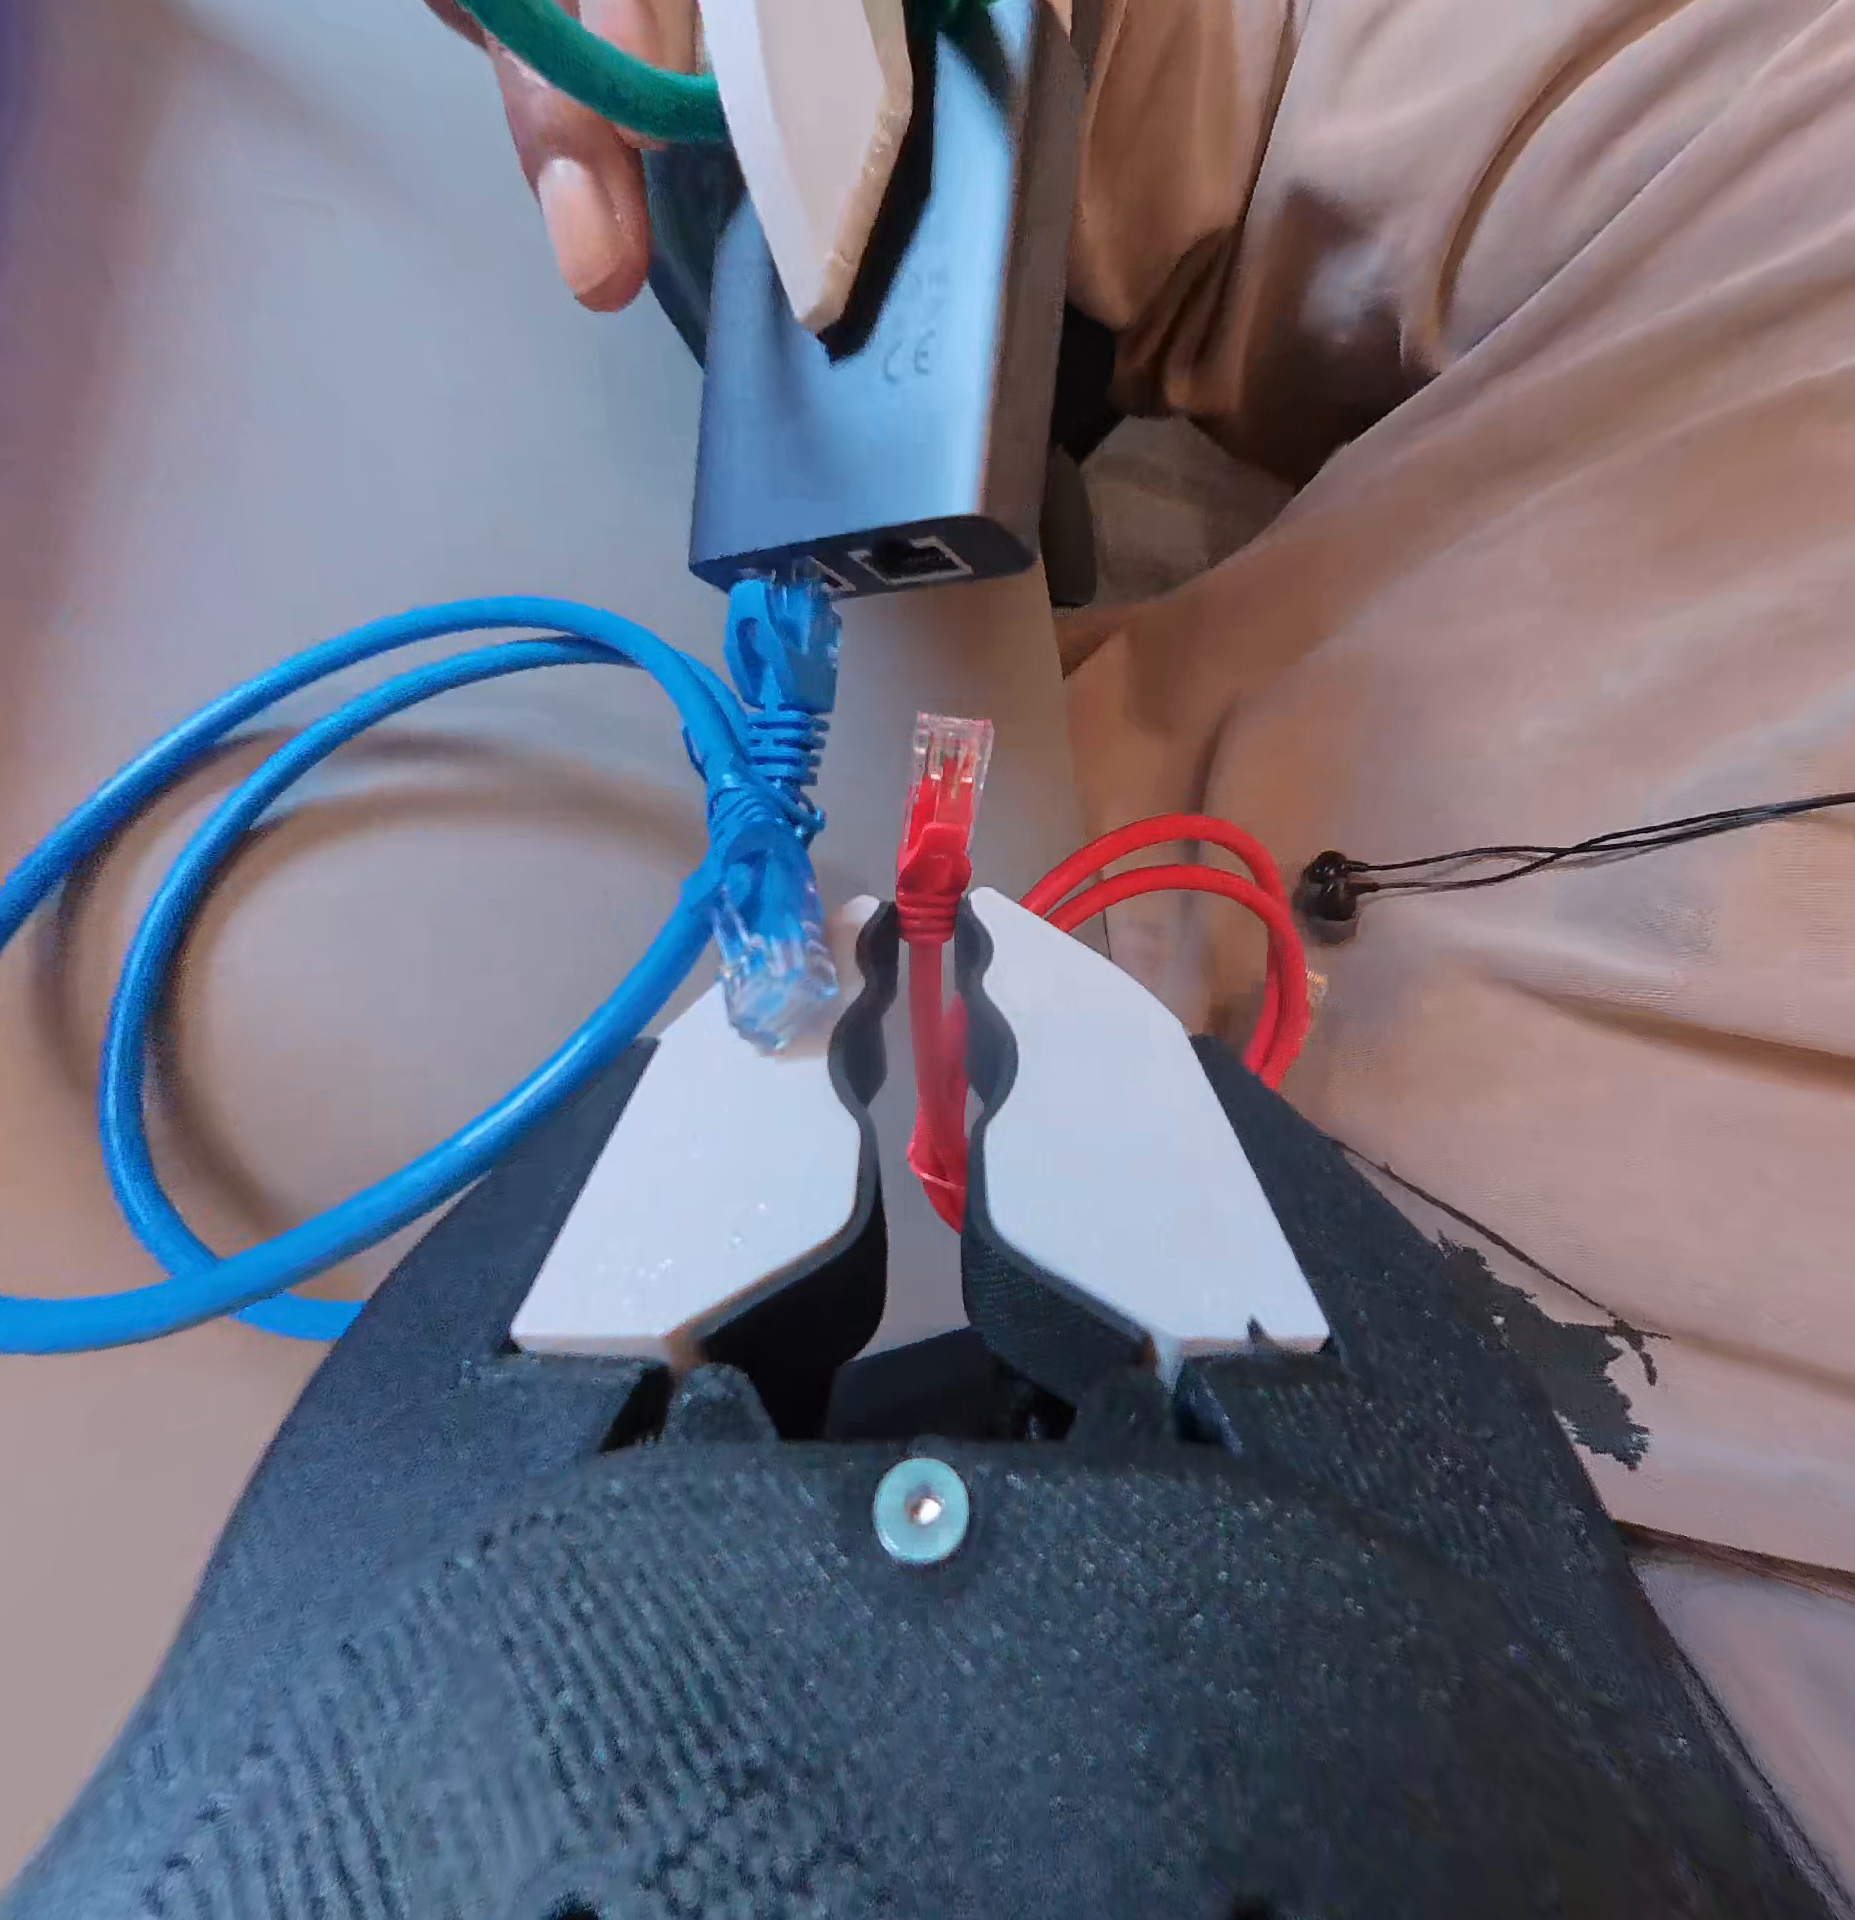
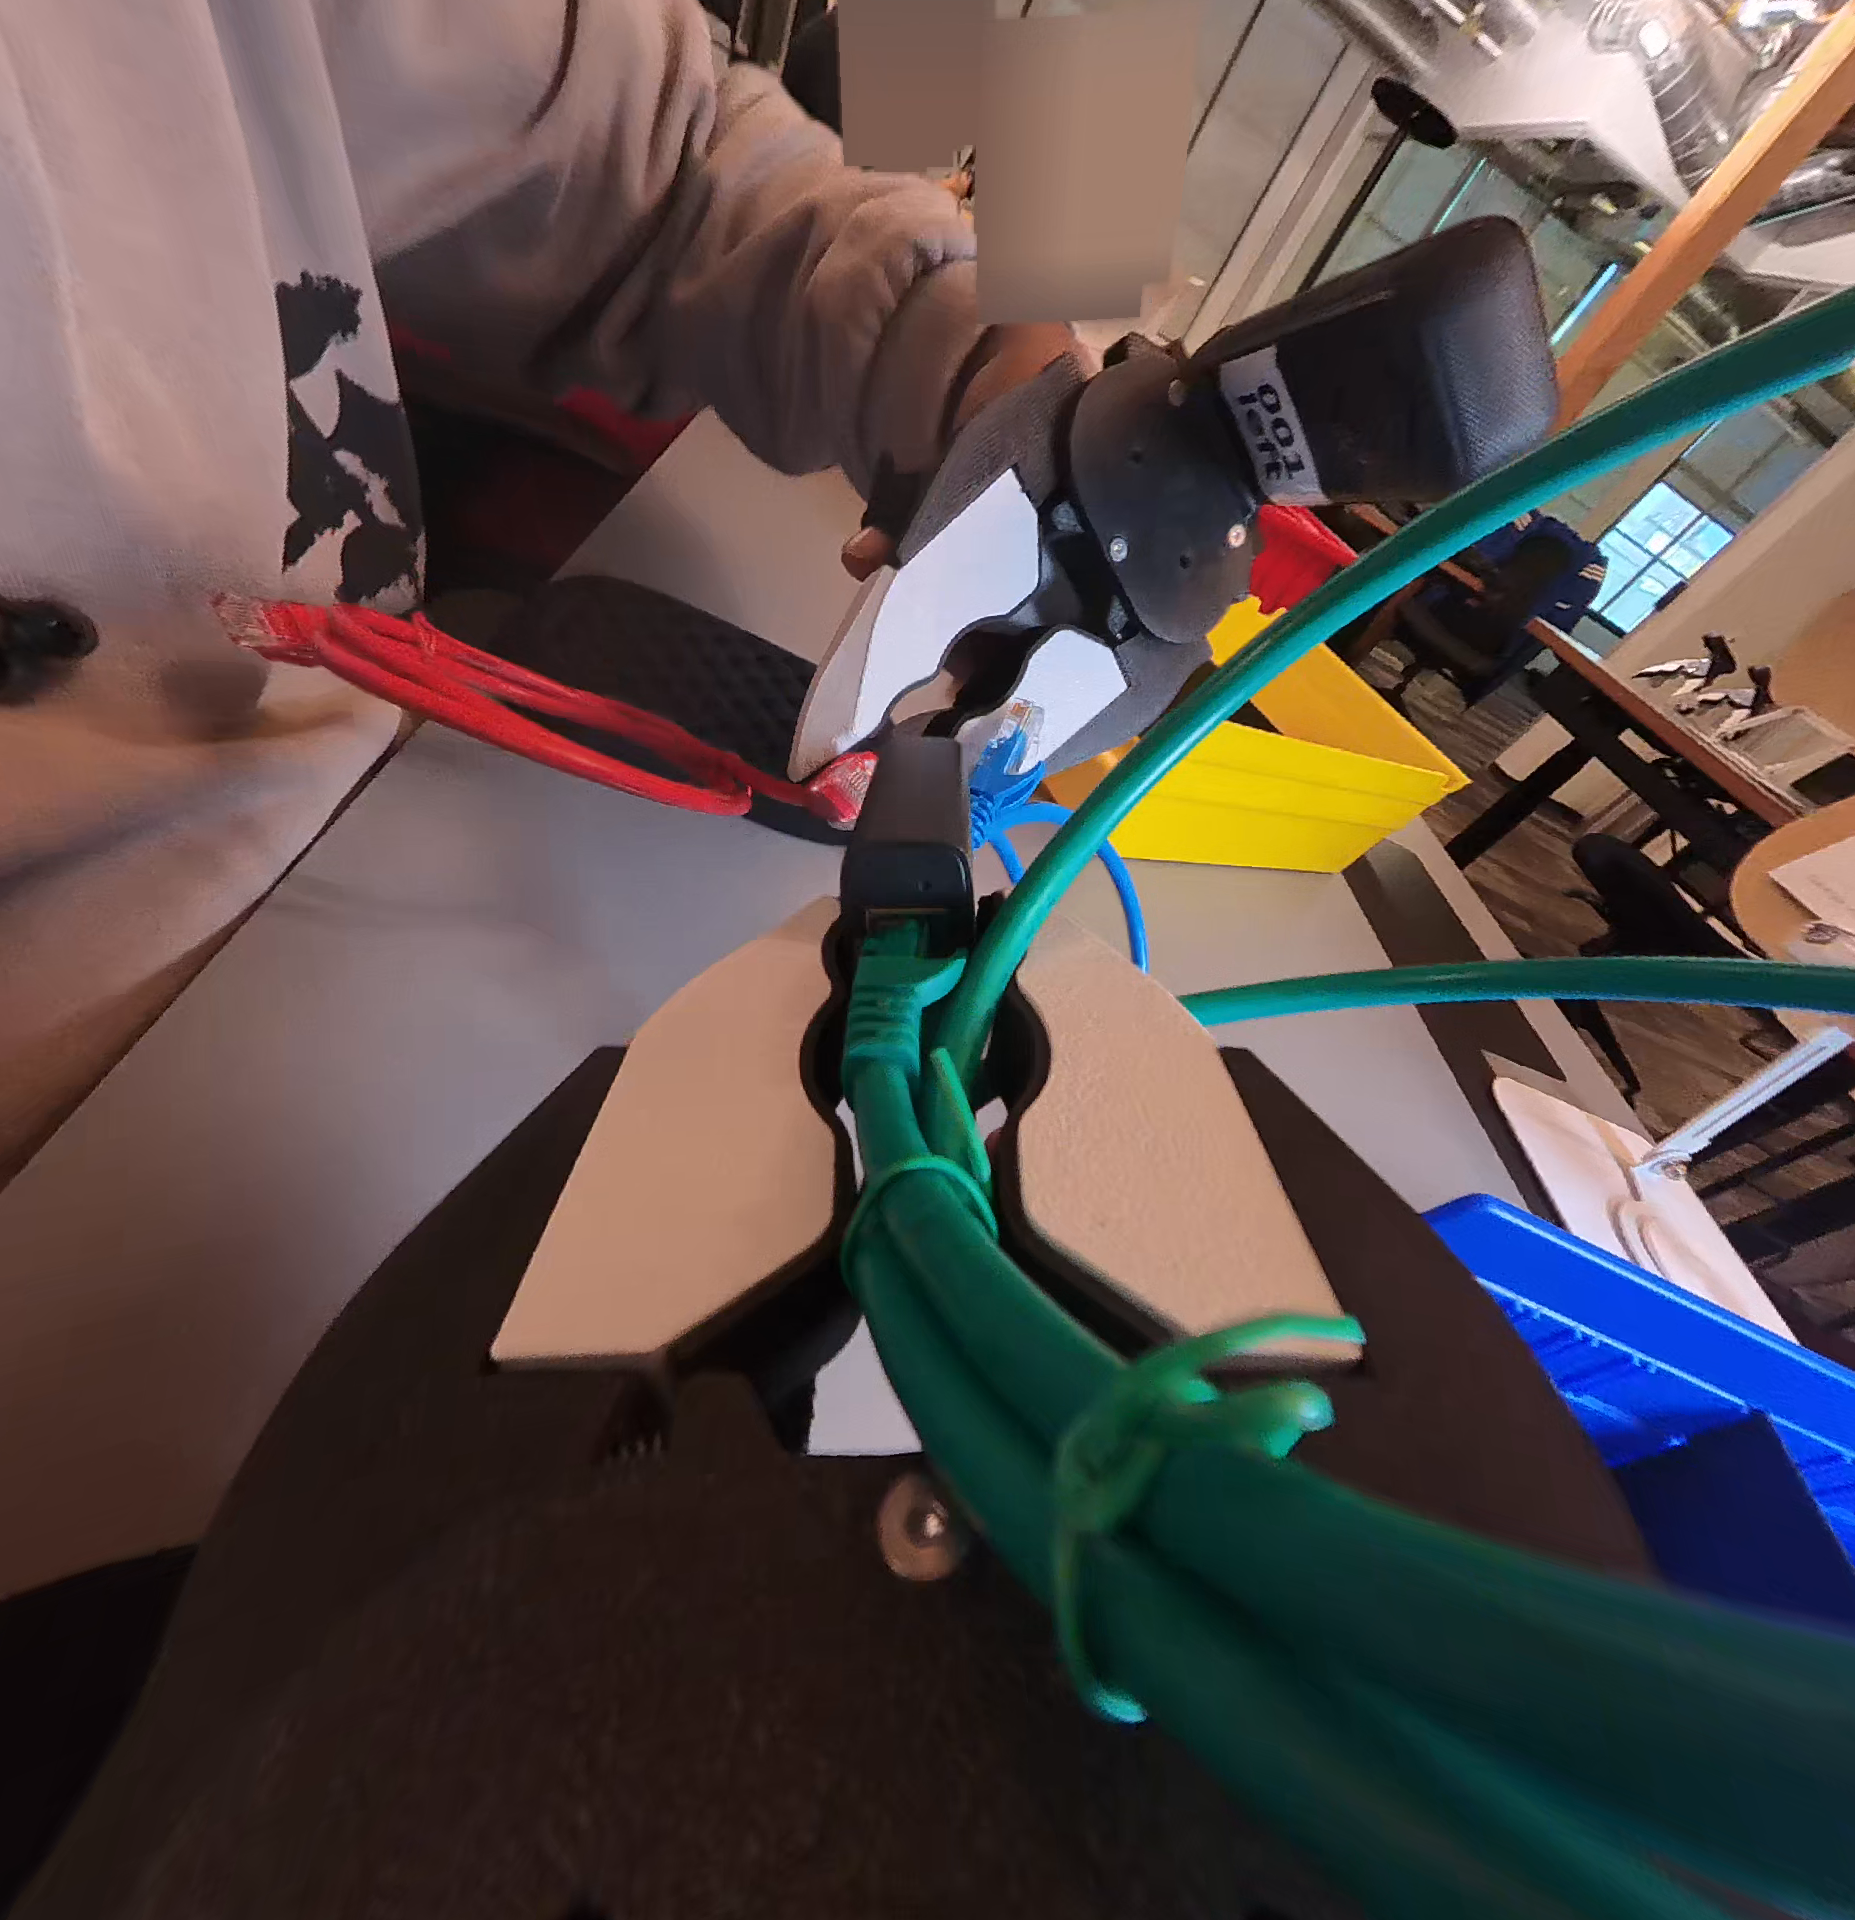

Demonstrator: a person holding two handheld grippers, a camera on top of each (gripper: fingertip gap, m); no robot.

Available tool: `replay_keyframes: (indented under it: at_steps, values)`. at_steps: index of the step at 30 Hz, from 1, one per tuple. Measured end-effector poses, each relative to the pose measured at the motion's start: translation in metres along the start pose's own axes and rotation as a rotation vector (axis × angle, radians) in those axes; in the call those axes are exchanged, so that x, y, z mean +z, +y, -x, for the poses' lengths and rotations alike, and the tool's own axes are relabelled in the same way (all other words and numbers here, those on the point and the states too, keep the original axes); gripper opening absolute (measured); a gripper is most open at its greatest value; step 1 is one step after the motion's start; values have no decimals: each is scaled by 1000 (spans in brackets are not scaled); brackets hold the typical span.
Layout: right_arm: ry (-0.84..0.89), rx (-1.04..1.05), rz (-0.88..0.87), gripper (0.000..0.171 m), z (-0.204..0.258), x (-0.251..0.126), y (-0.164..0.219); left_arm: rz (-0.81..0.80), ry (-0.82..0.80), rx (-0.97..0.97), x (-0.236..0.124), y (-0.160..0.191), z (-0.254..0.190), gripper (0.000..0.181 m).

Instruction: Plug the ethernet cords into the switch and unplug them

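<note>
My right gripper [image 2: 907,914] is shut on the dark grey switch [image 2: 907,810] and holds it above the table. A green cord's plug [image 2: 887,987] sits in its near end. In the left wrist view the switch [image 1: 871,416] hangs at the top under a right finger [image 1: 809,135]. A blue plug [image 1: 783,634] is in its left port; the port [image 1: 910,561] beside it is empty. My left gripper [image 1: 928,914] is shut on the red cord just behind its plug [image 1: 949,769], which points at the empty port, a short gap below it.
The blue cord [image 1: 279,727] loops to the left, its loose plug [image 1: 772,977] by my left finger. The person's beige clothing [image 1: 1525,623] fills the right. A yellow bin [image 2: 1266,790] and a blue bin [image 2: 1681,1382] stand on the white table [image 2: 487,987]. About 8 centimetres separates my left fingertips from my right.
</note>
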State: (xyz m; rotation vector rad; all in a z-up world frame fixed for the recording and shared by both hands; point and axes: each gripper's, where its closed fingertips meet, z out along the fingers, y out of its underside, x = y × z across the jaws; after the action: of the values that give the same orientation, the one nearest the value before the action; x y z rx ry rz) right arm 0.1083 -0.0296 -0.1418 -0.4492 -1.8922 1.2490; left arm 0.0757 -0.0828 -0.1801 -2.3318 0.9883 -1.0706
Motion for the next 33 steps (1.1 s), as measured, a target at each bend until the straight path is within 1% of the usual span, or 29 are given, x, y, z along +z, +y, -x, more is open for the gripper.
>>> replay_keyframes:
  at_steps: [3,6,8,10,12,14,17,19,21,25,30,33]
  values:
    - [-5,-3,21,23,1,3,5,21,-15,-8,4,5,5,11]
    - [17,12,54,23,-3,3,15,-13,-77,5,10,10,22,11]
    - [42,28,90,23,-9,-1,27,-31,-173,51,15,16,40,11]
    - [82,45,120,23,-19,-8,38,-38,-310,119,20,23,59,11]
    - [121,57,137,23,-27,-17,46,-57,-428,190,22,25,72,15]
    - [155,82,107,23,-35,-24,45,-68,-514,249,25,27,78,16]
    - [200,79,84,23,-43,-32,39,-20,-623,311,32,35,90,14]
    - [200,81,82,23,-43,-34,39,-22,-617,284,39,36,92,13]
    - [171,96,89,23,-38,-34,43,-19,-577,251,44,35,91,12]
    - [116,131,103,23,-28,-32,51,5,-547,220,46,35,88,14]
    - [30,174,157,23,-13,-23,67,-21,-606,289,51,29,89,11]
    - [-9,182,208,24,-5,-17,77,8,-628,340,52,29,86,10]
